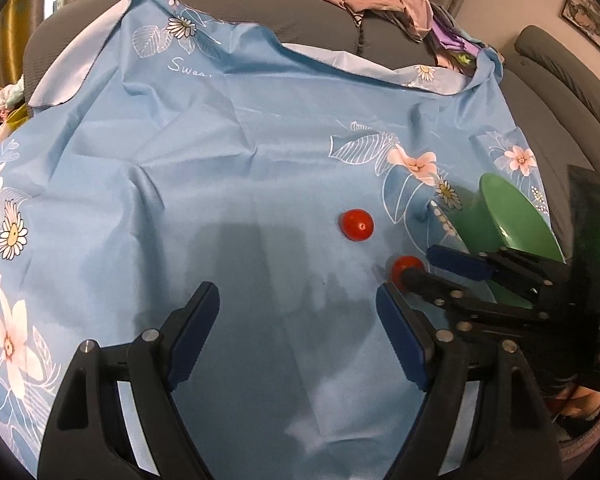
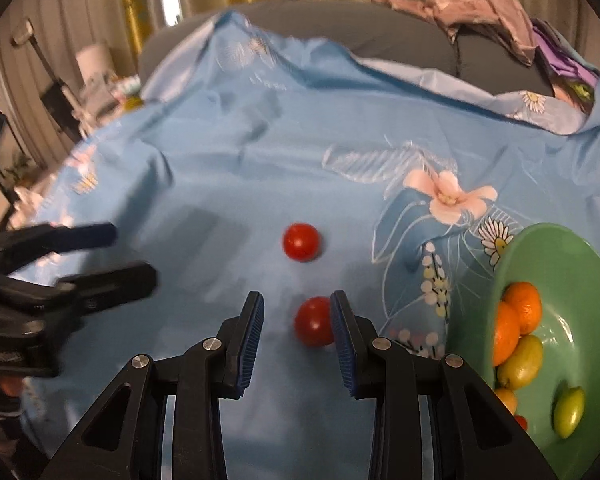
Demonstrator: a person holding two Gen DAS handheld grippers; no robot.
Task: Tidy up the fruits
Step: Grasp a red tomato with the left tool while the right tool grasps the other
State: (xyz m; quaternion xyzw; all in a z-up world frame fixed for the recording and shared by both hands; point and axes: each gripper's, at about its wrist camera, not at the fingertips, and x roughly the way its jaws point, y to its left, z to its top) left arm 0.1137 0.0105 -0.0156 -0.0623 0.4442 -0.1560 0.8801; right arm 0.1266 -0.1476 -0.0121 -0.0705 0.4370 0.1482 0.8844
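Observation:
Two red cherry tomatoes lie on the blue flowered cloth (image 2: 220,168). The farther tomato (image 2: 301,241) (image 1: 357,225) sits free. The nearer tomato (image 2: 313,322) (image 1: 406,266) lies between the fingertips of my right gripper (image 2: 297,316) (image 1: 428,270), close against the right pad, with a clear gap to the left pad; the jaws stand narrowly open. A green plate (image 2: 572,280) (image 1: 508,208) at the right holds oranges (image 2: 520,312) and yellow-green fruits (image 2: 568,412). My left gripper (image 1: 296,320) (image 2: 118,254) hovers wide open over bare cloth, left of both tomatoes, holding nothing.
The cloth covers a grey sofa (image 1: 300,12), whose backrest rises behind. A heap of pink and purple clothes (image 2: 492,8) lies at the back right. Furniture and clutter (image 2: 88,92) stand beyond the cloth's left edge. The two grippers are close together.

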